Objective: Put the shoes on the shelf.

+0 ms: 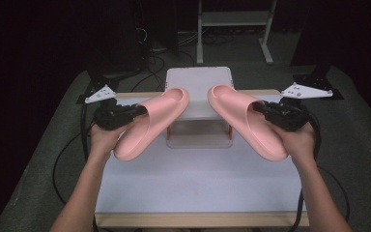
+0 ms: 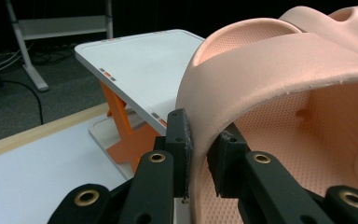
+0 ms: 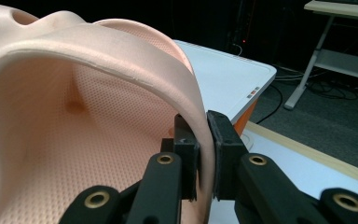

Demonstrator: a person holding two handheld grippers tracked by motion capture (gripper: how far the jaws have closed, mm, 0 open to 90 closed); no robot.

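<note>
Left gripper [image 1: 142, 111] is clamping the strap edge of the left slipper [image 1: 152, 123], jaws pinching the strap wall from both sides; same grip is showing in the left gripper view [image 2: 199, 154]. Right gripper [image 1: 257, 107] is gripping the right slipper [image 1: 246, 121] the same way, strap between its jaws [image 3: 204, 149]. Both slippers are hanging above the desk [image 1: 193, 183], toes angling inward toward the small white stand [image 1: 200, 79] at the desk's far edge.

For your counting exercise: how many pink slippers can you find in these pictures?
2. The left slipper is held up by the left gripper; the right slipper by the right gripper, both above the table.
</note>
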